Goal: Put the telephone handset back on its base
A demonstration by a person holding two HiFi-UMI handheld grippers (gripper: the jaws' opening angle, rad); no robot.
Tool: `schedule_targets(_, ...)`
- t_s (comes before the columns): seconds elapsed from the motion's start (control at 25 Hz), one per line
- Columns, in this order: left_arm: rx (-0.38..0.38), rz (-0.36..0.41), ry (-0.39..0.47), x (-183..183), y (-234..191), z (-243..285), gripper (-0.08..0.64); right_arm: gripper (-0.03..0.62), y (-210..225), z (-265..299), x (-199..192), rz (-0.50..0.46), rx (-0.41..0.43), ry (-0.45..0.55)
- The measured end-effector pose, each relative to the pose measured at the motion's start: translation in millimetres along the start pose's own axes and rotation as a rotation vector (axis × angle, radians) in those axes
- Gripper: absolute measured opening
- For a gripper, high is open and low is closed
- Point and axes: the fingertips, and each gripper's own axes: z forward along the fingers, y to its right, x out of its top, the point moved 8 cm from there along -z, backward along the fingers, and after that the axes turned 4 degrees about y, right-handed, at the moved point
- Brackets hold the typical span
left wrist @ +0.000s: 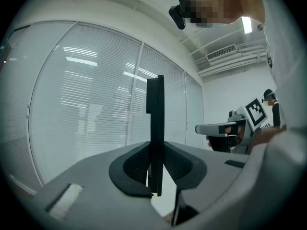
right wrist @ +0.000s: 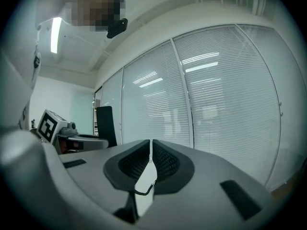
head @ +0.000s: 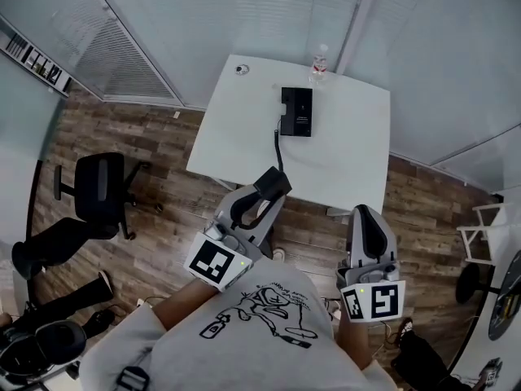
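Black handset (head: 273, 182): clamped edge-on in left hand-held gripper (head: 262, 200); may pivot.
Right hand-held gripper (head: 366, 215): clenched, empty.
Cord (head: 278, 148): may drag base (head: 296, 111) across worktop (head: 350, 153).

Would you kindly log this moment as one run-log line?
left gripper: shut on handset | right gripper: shut, empty | base: on table, handset not yet on it
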Motion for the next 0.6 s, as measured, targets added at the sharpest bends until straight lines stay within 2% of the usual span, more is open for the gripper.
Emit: schedule_targets(0.6,-0.025,-0.048,-0.009,3,-111,58,0.074,0.015,-2,144,7,-0.047,0.067,-0.022)
